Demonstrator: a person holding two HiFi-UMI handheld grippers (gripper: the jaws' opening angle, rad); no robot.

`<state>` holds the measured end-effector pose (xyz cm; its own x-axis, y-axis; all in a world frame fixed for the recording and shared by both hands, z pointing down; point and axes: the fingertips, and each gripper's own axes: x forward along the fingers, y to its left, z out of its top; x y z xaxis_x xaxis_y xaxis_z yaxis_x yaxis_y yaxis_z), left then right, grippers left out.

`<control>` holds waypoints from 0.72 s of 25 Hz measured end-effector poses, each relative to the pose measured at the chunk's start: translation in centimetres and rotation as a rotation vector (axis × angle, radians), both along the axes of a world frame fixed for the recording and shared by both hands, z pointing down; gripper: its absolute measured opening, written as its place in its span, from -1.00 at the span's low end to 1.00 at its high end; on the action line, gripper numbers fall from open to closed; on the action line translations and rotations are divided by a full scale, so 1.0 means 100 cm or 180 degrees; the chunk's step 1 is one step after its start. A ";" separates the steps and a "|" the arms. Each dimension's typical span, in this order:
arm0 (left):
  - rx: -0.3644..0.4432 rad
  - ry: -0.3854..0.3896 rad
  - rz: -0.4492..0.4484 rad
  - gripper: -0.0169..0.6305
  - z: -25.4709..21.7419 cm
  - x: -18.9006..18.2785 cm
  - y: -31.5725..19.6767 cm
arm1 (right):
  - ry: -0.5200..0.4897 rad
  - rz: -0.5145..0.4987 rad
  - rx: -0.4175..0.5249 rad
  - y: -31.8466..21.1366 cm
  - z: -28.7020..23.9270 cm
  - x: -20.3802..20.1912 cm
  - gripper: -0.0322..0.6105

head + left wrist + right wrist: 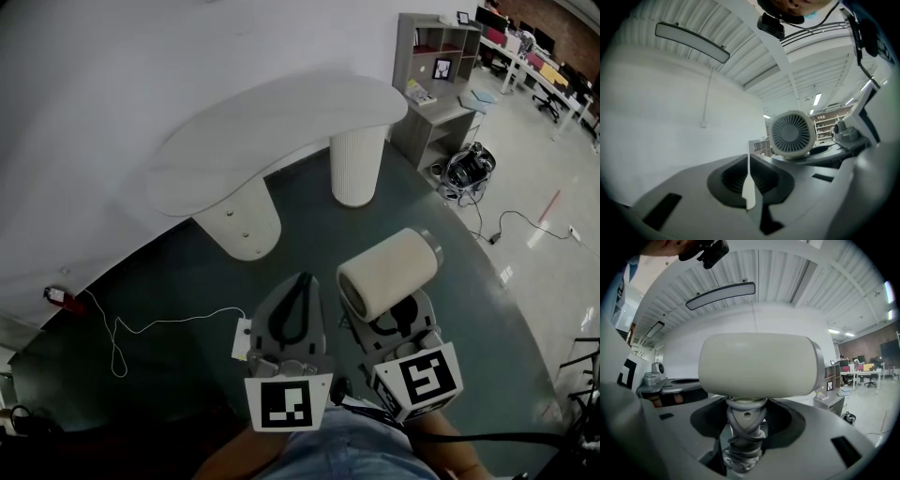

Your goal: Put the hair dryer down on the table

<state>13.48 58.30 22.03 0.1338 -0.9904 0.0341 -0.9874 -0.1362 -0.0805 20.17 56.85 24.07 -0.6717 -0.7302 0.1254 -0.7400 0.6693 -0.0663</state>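
Note:
The hair dryer (389, 272) is a cream cylinder with a grey end ring, held in the air in front of the person. My right gripper (392, 317) is shut on its handle (743, 437), which has the grey cord wound round it. The cream body (757, 364) fills the right gripper view above the jaws. Just left of it, my left gripper (298, 286) is shut with nothing in it. In the left gripper view its jaws (749, 185) meet, and the dryer's grille (791, 133) shows to the right. The white curved table (281, 131) stands ahead on two fluted legs, with nothing on its top.
A grey shelf unit (436, 84) stands right of the table, with a black object and cables (469, 169) on the floor beside it. A white cable (141, 328) trails over the dark floor at left. Office desks (534, 66) are far back right.

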 end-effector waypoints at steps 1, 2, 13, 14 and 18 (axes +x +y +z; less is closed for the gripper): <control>-0.0021 0.0005 0.0001 -0.90 0.002 -0.001 -0.009 | 0.0013 0.0004 -0.0027 -0.009 0.003 0.000 -0.21; -0.0050 0.0006 0.0007 -0.90 0.006 -0.001 -0.018 | 0.0022 0.0014 -0.0052 -0.018 0.005 0.000 -0.21; -0.0078 0.0003 0.0038 -0.90 0.005 -0.053 -0.137 | 0.0030 0.0055 -0.0091 -0.135 0.006 -0.052 -0.21; -0.0063 0.0000 0.0039 -0.90 0.003 -0.059 -0.148 | 0.0031 0.0054 -0.0072 -0.145 0.004 -0.057 -0.21; -0.0002 0.0014 0.0092 -0.90 -0.004 -0.077 -0.190 | 0.0035 0.0093 -0.0023 -0.185 -0.005 -0.076 -0.21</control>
<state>5.80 39.32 21.59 0.1625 -0.9861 0.0340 -0.9834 -0.1647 -0.0762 12.60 38.31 23.61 -0.6486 -0.7486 0.1379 -0.7600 0.6469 -0.0627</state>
